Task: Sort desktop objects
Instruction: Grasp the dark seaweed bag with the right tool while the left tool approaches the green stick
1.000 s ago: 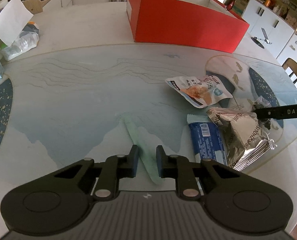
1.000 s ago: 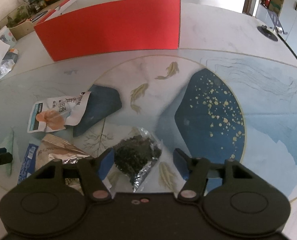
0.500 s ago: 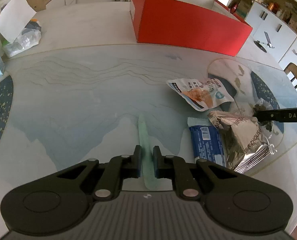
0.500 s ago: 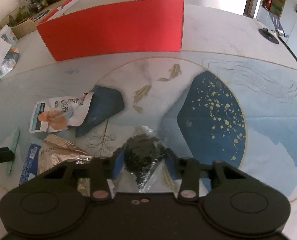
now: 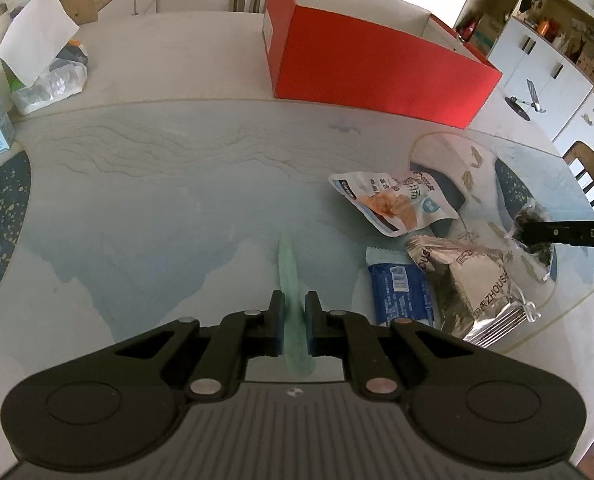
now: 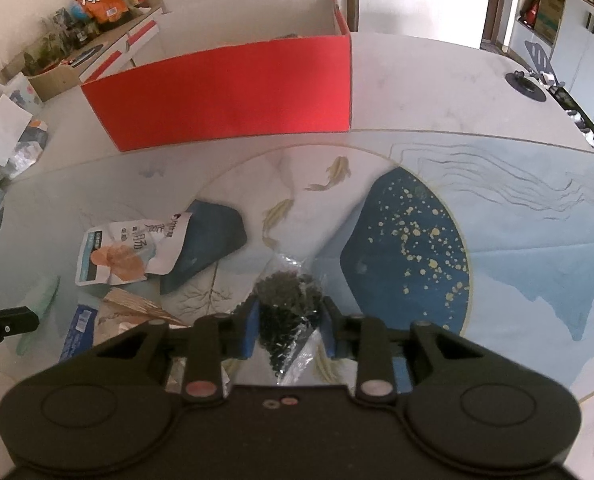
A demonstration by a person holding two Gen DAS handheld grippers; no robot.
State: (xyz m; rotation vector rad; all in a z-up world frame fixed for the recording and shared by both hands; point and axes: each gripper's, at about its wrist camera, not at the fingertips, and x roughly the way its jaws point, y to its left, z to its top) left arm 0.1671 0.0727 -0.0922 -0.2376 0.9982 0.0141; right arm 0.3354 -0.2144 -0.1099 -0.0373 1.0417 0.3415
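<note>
Left wrist view shows the left tongs (image 5: 295, 322) pinched together on a pale green flat packet (image 5: 291, 280), whose thin strip runs from between the blue pads away across the bench (image 5: 157, 184). Just right of it lies a blue wrapped bar (image 5: 401, 292), and touching that bar's right side sits a silver foil bag (image 5: 473, 284). Farther off, a white snack pouch (image 5: 393, 202) with an orange picture lies flat. At the far right edge the black finger of the right tongs (image 5: 569, 234) reaches onto a clear bag of dark dried leaves (image 5: 535, 232).

Right wrist view has the right tongs (image 6: 289, 326) closing on that same bag of dark leaves (image 6: 287, 300), which sits between the two blue pads with both pads against its sides; its crinkled clear end trails back toward the camera. To the left lie the snack pouch (image 6: 125, 252) and foil bag (image 6: 137, 308). A red box (image 6: 225, 96), open on top, stands on the far part of the bench, well apart from the packets.
</note>
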